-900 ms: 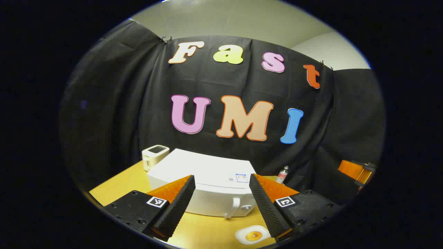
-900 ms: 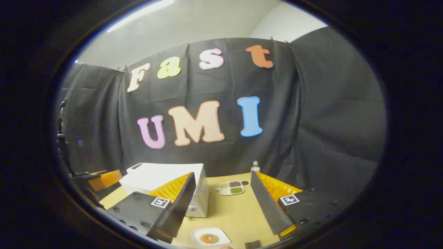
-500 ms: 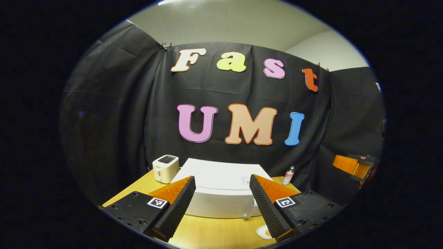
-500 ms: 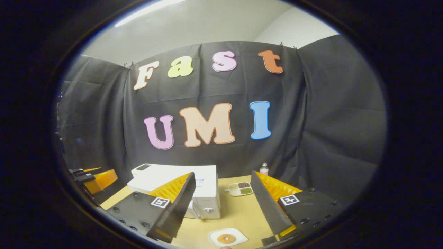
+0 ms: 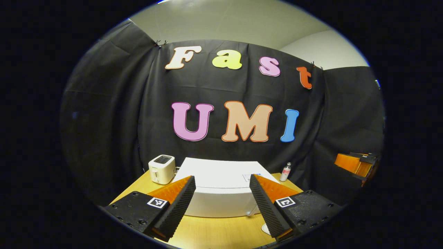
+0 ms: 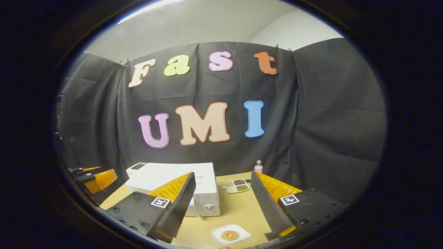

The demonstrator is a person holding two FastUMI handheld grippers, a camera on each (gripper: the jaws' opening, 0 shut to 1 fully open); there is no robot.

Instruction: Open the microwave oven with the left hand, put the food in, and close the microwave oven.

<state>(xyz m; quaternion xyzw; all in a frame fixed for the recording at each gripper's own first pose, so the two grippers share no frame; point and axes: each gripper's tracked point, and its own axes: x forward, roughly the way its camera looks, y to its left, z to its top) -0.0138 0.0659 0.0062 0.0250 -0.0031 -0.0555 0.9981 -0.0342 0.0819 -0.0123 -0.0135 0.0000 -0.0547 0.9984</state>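
The wooden surface spreads out below me, and the biggest thing on it is the white microwave oven, dead ahead in my left gripper view, door shut, sitting just past my left claw. That claw's fingers stand wide apart with nothing between them but air; the oven's front fills the gap farther back. From my right gripper view the same oven sits left of centre, its knob facing me at the front corner.

My right claw is spread wide too, gripping nothing, hanging above the surface. Each claw catches a glimpse of the other at the edge of its view: the right one far out at the right rim in the left gripper view, the left one low at the left rim in the right gripper view.

Now the smaller stuff. A white toaster stands just left of the oven, close to its back corner. The food, a fried egg on a small white plate, lies on the surface in front of the oven, between my right claw's fingers and nearer to me than the oven. A divided snack tray sits farther back, right of the oven. Smallest of all, a little bottle stands upright by the black cloth.
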